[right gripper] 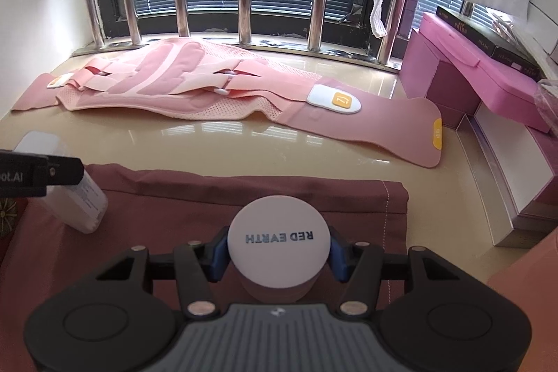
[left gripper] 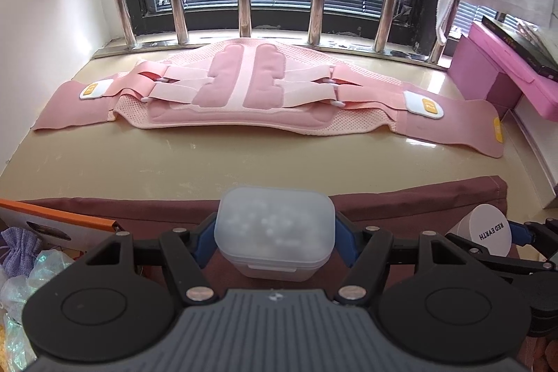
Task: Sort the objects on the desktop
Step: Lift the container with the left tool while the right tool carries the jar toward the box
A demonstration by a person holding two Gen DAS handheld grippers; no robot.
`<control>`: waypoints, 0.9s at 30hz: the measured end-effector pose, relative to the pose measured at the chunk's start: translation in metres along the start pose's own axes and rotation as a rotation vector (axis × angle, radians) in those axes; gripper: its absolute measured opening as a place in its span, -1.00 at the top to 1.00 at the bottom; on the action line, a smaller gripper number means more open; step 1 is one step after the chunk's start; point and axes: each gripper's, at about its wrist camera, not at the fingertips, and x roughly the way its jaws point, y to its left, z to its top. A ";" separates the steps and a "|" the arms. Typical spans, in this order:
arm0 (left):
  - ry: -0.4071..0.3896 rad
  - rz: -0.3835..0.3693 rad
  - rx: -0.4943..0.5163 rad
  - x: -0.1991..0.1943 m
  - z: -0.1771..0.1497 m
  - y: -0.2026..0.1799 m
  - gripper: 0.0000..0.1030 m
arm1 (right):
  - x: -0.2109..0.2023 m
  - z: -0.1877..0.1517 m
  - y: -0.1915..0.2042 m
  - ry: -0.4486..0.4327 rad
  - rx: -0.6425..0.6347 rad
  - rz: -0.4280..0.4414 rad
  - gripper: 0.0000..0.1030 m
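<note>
Between the two blue fingers of the left gripper (left gripper: pixel 275 243), left wrist view: one frosted plastic box (left gripper: pixel 274 230) with small pale round pieces inside, clamped at both sides by the jaws and held above one maroon cloth (left gripper: pixel 418 196). One pink back-support belt (left gripper: pixel 244 89) lies spread flat on the beige counter (left gripper: pixel 174 159), its two white-and-yellow tabs near either end. Five steel bars (left gripper: pixel 244 6) stand before the window. One orange-edged flat item (left gripper: pixel 59 215) and several gauze pouches (left gripper: pixel 21 253) sit at lower left; their number cannot be told. At right, one white round jar (left gripper: pixel 486 229) marked RED EARTH is held in the right gripper (left gripper: pixel 516 232).

Right wrist view: the right gripper (right gripper: pixel 279 253) has its jaws clamped on the jar (right gripper: pixel 279 246), lid facing the camera, over the maroon cloth (right gripper: pixel 174 197). One frosted box (right gripper: pixel 69 194), tilted, is gripped by the left gripper (right gripper: pixel 42 175) at the left edge. The belt (right gripper: pixel 209 89) lies beyond on the counter (right gripper: pixel 244 145). Pink boxes (right gripper: pixel 453 82) are stacked at right, with one open white-lined box (right gripper: pixel 505 169) beside them.
</note>
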 end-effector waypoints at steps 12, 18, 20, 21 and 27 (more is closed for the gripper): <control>-0.024 -0.063 0.054 -0.045 -0.019 -0.008 -0.30 | -0.049 -0.027 0.008 -0.015 -0.014 0.028 -0.05; -0.017 -0.115 0.120 -0.078 -0.040 -0.011 -0.30 | -0.083 -0.051 0.012 -0.015 -0.032 0.047 -0.05; -0.013 -0.129 0.146 -0.090 -0.048 -0.011 -0.30 | -0.095 -0.061 0.013 -0.014 -0.046 0.055 -0.05; -0.006 -0.135 0.156 -0.095 -0.052 -0.010 -0.30 | -0.101 -0.066 0.014 -0.013 -0.055 0.059 -0.05; 0.016 -0.177 0.215 -0.129 -0.079 -0.004 -0.30 | -0.144 -0.092 0.021 -0.008 -0.101 0.095 -0.05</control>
